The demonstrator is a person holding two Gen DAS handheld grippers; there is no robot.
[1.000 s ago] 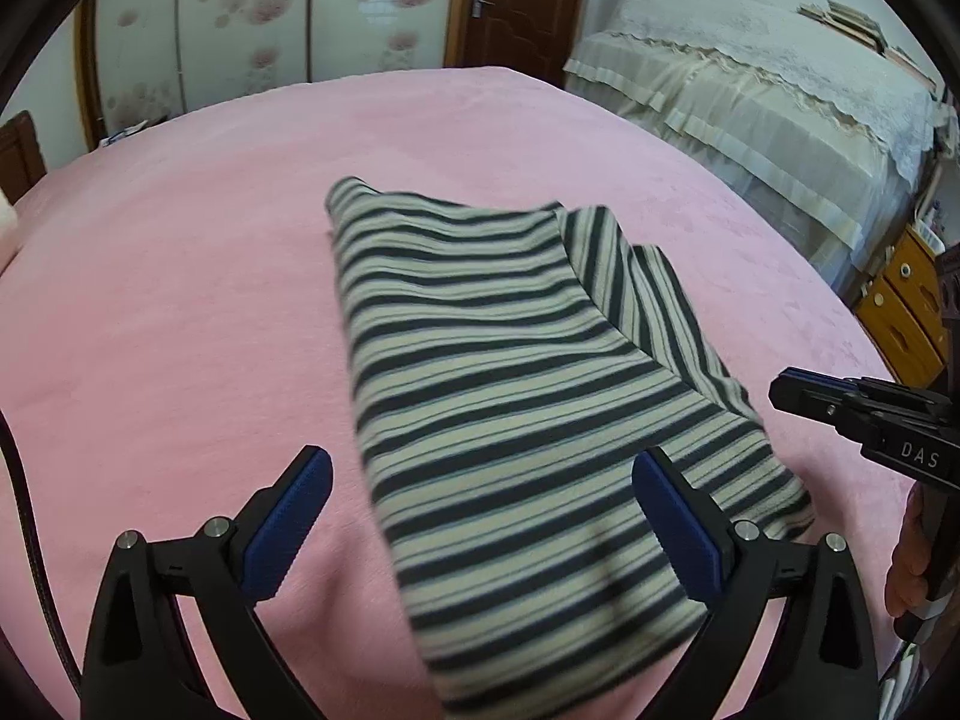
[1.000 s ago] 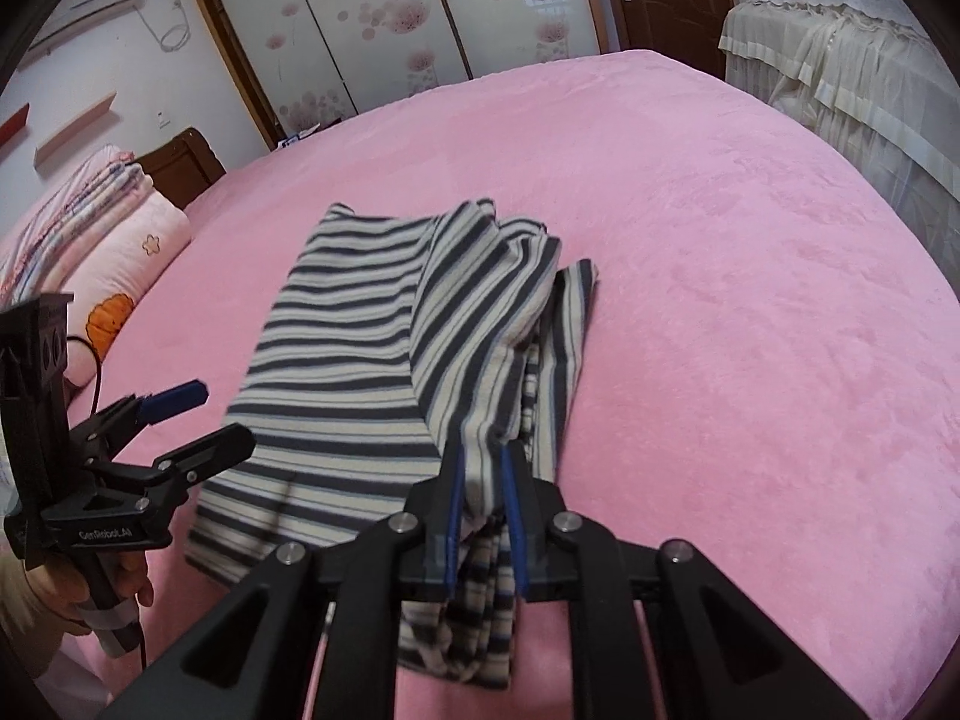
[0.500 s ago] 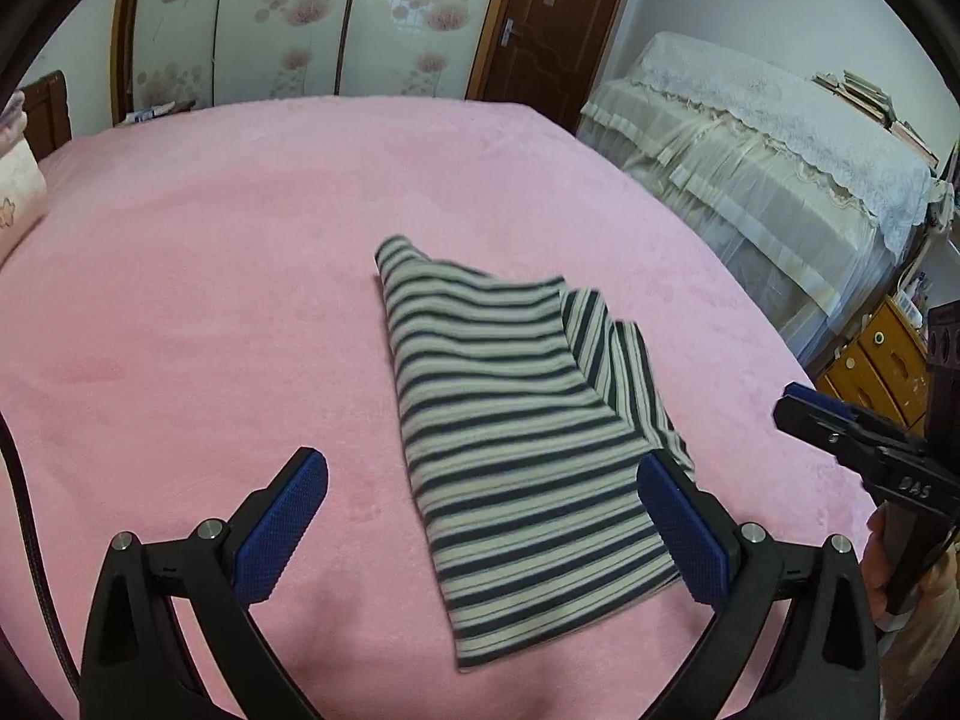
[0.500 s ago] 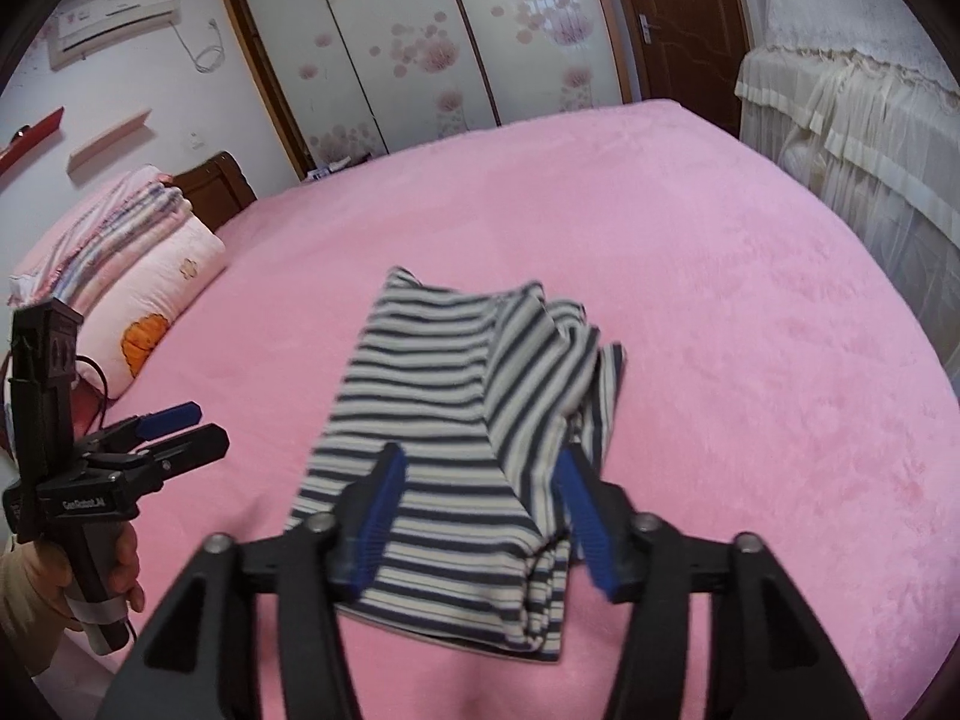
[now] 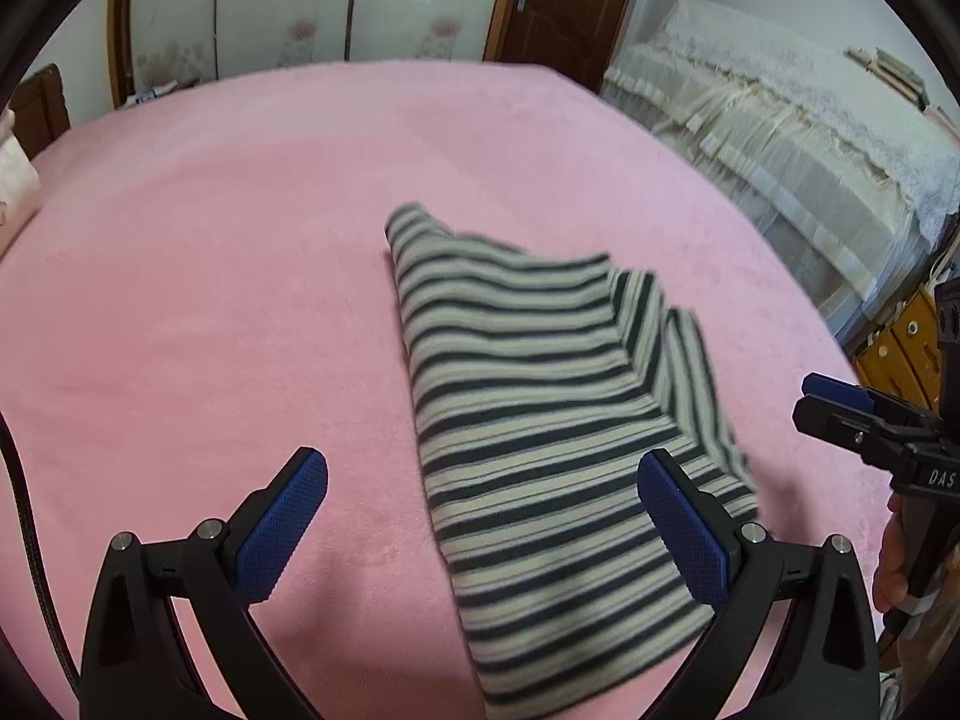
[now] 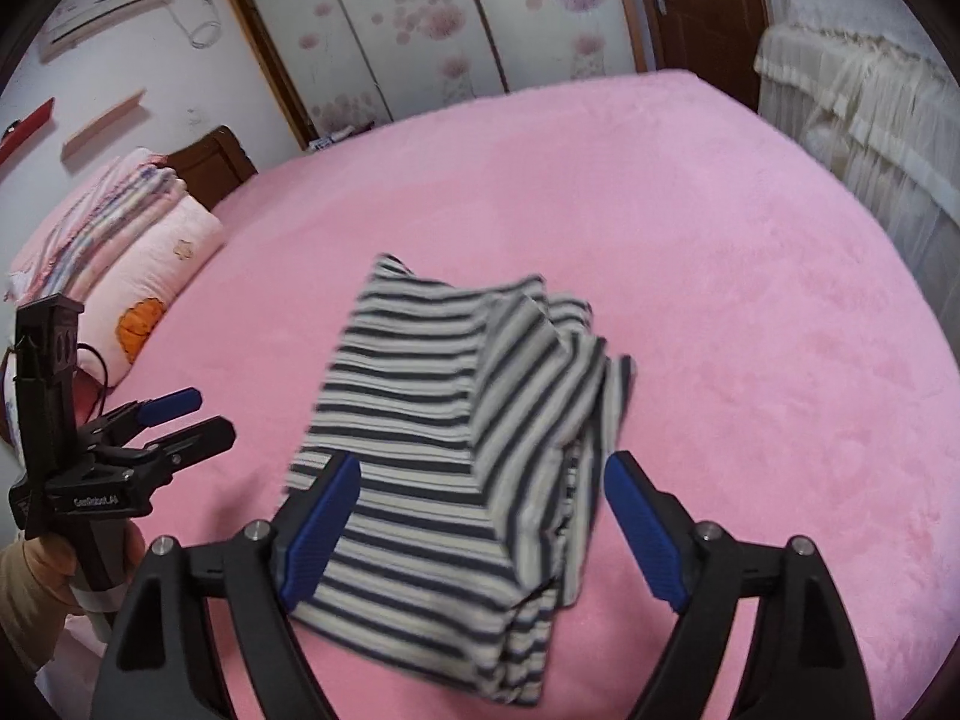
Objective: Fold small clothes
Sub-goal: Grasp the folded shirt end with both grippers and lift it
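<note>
A black-and-cream striped garment point(image 5: 540, 390) lies folded on the pink bed cover point(image 5: 210, 300), one narrower flap doubled over along its right side. My left gripper point(image 5: 480, 474) hovers open above its near edge, touching nothing. In the right wrist view the garment point(image 6: 456, 420) sits under my right gripper point(image 6: 483, 468), whose jaws are opening, the pads point(image 6: 324, 528) clear of the cloth and above it. Each gripper also shows from the side in the other view: the right gripper point(image 5: 804, 399) at the far right, the left gripper point(image 6: 210, 417) at the left, held by a hand point(image 6: 36, 570).
A pillow and folded quilts point(image 6: 120, 276) lie at the head of the bed. A second bed with a cream lace cover point(image 5: 780, 138) stands to the right, a yellow cabinet point(image 5: 900, 342) beside it. Floral wardrobe doors point(image 6: 420, 18) and a brown door point(image 5: 570, 0) are behind.
My right gripper has let go of the garment's folded edge and its jaws have spread wide. Both grippers have drawn back and up, so the garment looks smaller and lies flat.
</note>
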